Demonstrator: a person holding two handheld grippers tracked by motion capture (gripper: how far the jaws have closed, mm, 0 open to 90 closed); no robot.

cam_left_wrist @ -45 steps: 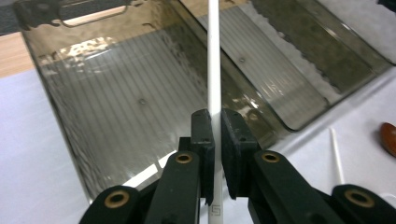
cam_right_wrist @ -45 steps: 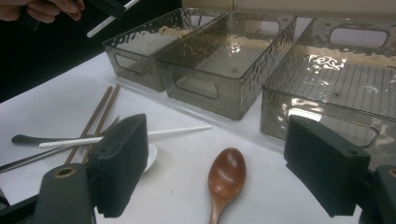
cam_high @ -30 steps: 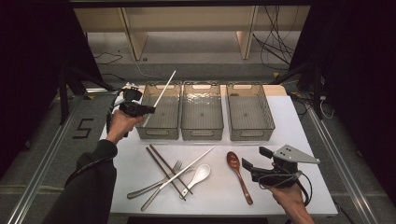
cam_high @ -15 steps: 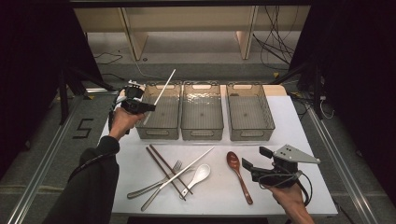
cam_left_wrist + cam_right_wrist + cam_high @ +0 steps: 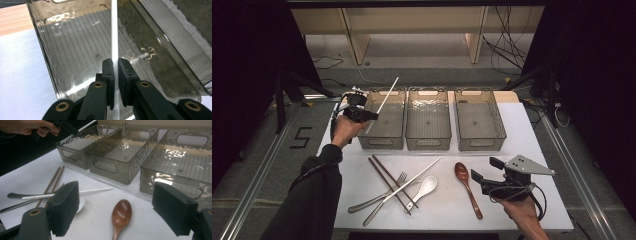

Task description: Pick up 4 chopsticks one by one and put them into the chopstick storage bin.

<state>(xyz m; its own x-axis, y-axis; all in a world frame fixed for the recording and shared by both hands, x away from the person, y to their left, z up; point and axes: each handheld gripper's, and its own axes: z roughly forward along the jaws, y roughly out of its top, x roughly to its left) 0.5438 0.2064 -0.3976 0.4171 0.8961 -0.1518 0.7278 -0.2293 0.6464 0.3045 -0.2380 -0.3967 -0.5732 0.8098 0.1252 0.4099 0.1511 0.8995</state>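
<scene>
The left gripper view shows the left gripper point(image 5: 114, 75) clamped on a white chopstick point(image 5: 114, 32) above the empty left bin point(image 5: 384, 120). In the high view the right gripper point(image 5: 486, 171) waits with jaws apart near the wooden spoon point(image 5: 467, 186) on the table point(image 5: 542, 165).

Three bins point(image 5: 428, 120) are set side by side along the far part of the worktop point(image 5: 532, 150). The left gripper point(image 5: 362, 114) is held over the leftmost bin, a chopstick point(image 5: 387, 96) clamped between its fingers point(image 5: 109, 72) and slanting up beyond them. A wooden spoon point(image 5: 464, 180) is laid just left of the right gripper point(image 5: 484, 172), with a soup spoon point(image 5: 424, 187), fork point(image 5: 384, 192) and more chopsticks point(image 5: 387, 180) farther left
</scene>
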